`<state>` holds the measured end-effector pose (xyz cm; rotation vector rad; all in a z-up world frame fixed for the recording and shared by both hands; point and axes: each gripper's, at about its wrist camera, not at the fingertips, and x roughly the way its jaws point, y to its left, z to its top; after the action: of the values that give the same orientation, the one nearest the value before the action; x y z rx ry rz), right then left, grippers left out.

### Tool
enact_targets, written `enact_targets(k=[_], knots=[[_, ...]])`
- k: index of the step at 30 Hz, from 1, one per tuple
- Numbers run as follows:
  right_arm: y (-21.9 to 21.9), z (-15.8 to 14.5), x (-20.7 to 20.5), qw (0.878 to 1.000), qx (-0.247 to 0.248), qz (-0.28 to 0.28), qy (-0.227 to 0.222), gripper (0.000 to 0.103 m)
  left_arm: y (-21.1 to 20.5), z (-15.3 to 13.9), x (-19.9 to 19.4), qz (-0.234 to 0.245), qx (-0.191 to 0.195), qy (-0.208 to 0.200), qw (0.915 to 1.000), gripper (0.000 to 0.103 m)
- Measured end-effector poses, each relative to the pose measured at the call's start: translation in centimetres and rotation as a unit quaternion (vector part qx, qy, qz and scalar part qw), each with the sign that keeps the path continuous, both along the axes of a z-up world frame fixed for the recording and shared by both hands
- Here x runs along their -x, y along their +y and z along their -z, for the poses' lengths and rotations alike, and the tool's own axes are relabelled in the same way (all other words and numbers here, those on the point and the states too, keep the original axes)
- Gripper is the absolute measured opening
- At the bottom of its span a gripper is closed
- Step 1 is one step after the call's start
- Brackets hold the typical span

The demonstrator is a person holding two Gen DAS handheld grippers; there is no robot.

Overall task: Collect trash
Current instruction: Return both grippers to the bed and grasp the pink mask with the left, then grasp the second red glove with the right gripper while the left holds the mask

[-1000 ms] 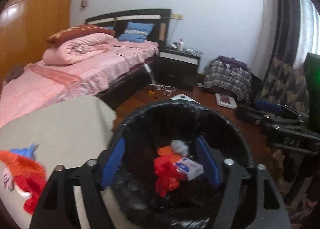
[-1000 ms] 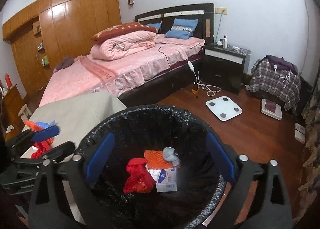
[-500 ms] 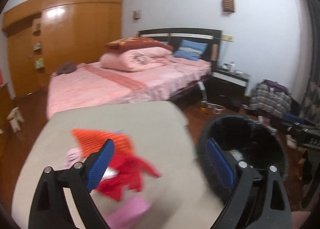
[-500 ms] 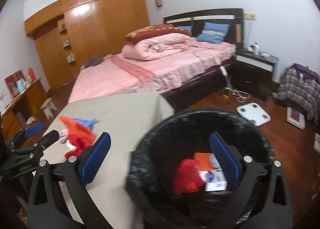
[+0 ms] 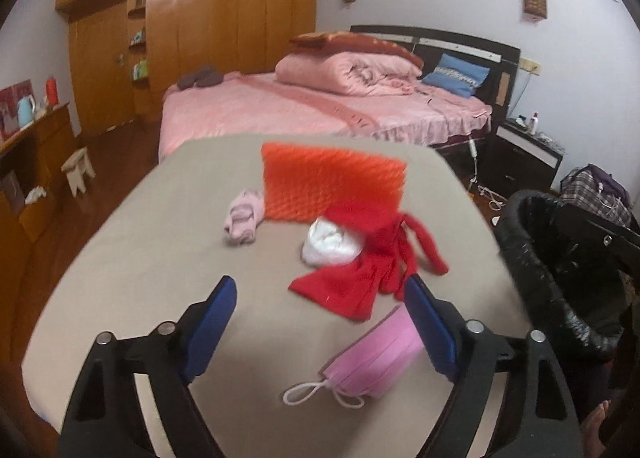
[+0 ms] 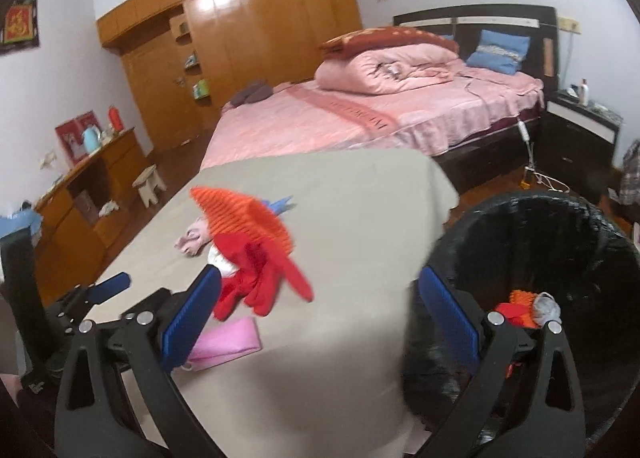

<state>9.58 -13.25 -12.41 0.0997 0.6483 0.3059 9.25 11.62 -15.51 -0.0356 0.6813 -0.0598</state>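
While some scraps already lie in the black-lined bin [image 6: 560, 258], still to collect from the beige table [image 5: 140, 258]: pink mask [image 5: 376, 362], red glove [image 5: 360, 278], white wad [image 5: 328, 242], with left gripper [image 5: 320, 322] and right gripper [image 6: 320, 310] both wide apart, empty.

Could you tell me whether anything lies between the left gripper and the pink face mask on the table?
Nothing visible does. The left gripper hangs open over the beige table, and the pink face mask lies flat just beside its right finger, bare cloth around it. The red glove lies farther off, beyond the mask.
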Motion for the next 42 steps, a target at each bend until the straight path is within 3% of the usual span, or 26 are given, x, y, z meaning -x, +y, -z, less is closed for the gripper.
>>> enact_targets(k=[17, 20, 23, 25, 27, 34, 42], knots=[[0.3, 1.9, -0.2, 1.0, 0.02, -0.001, 0.01, 0.096, -3.4, 4.9, -0.2, -0.009, 0.017, 0.062, 0.9979, 0.076], [0.2, 2.0, -0.3, 1.0, 0.021, 0.0, 0.012, 0.096, -3.8, 5.3, -0.3, -0.003, 0.015, 0.069, 0.9975, 0.067], [0.0, 2.3, -0.4, 1.0, 0.021, 0.001, 0.016, 0.096, -4.1, 5.5, -0.4, 0.012, 0.018, 0.077, 0.9968, 0.049], [0.0, 2.4, -0.4, 1.0, 0.022, 0.001, 0.018, 0.096, -4.5, 5.4, -0.3, 0.028, 0.017, 0.075, 0.9966, 0.032], [0.1, 2.5, -0.4, 1.0, 0.024, 0.0, 0.02, 0.096, -4.7, 5.4, -0.3, 0.04, 0.019, 0.074, 0.9963, 0.023], [0.1, 2.9, -0.6, 0.999, 0.027, 0.001, 0.026, 0.096, -3.5, 3.9, 0.2, 0.038, 0.05, 0.05, 0.9968, 0.013], [1.2, 3.1, -1.2, 0.999, 0.033, -0.009, 0.029, 0.096, -1.4, 2.1, -0.2, 0.007, 0.053, 0.024, 0.9983, 0.012]])
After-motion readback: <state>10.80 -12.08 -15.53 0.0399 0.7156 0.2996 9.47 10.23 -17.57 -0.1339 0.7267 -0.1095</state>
